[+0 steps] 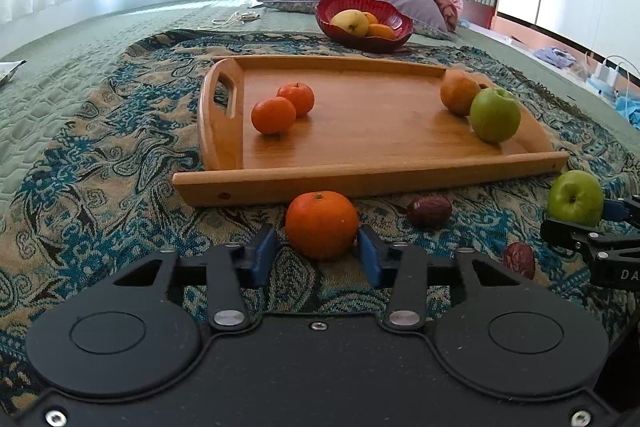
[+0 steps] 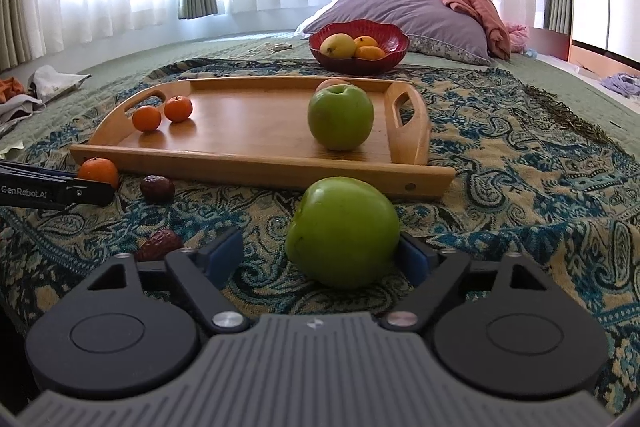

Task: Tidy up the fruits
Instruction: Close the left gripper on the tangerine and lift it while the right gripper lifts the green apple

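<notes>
While both grippers tilt downward, left gripper [image 1: 318, 241] pinches tangerine [image 1: 321, 223].

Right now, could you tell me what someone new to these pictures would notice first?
Probably the orange on the patterned blanket, right between the left gripper's jaws, and the green apple sitting likewise inside the right gripper. Just behind both lies a wooden tray holding two small oranges at its left end and another green apple at its right.
</notes>
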{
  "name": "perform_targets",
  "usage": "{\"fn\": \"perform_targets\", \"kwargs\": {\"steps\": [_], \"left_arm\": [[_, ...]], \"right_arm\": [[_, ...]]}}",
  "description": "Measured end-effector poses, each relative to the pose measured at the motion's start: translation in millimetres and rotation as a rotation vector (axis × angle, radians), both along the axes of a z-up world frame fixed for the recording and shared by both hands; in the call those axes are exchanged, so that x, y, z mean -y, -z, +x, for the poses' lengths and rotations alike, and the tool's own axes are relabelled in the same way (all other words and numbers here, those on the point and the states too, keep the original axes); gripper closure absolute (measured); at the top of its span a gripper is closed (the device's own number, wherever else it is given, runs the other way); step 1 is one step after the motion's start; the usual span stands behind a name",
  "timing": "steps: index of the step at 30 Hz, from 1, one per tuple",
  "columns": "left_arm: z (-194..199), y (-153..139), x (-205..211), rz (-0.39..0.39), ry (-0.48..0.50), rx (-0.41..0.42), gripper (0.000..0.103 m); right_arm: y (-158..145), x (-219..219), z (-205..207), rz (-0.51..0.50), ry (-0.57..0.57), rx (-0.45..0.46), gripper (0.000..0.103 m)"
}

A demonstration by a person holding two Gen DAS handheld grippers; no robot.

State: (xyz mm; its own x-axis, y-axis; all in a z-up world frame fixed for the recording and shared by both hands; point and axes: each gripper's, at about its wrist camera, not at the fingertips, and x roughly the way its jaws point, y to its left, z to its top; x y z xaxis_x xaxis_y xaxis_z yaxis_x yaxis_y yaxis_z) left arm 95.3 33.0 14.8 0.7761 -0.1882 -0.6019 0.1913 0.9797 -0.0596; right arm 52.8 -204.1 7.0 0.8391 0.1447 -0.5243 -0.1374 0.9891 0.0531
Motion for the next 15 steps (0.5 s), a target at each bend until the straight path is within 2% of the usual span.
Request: {"fn": "perform_targets", "kwargs": {"steps": [10,15], "left_arm": [[0.1,-3.4,0.5,-0.008,0.000,-0.005,0.068],[-3.3,-3.5,0.0,-0.010,0.005,-0.002,0.068]], "right_arm": [[-3.8,7.4,-1.5,0.014,0.037,0.018,0.041],[-4.2,8.9,-2.7,0.017,0.039,0.025,0.043]]}}
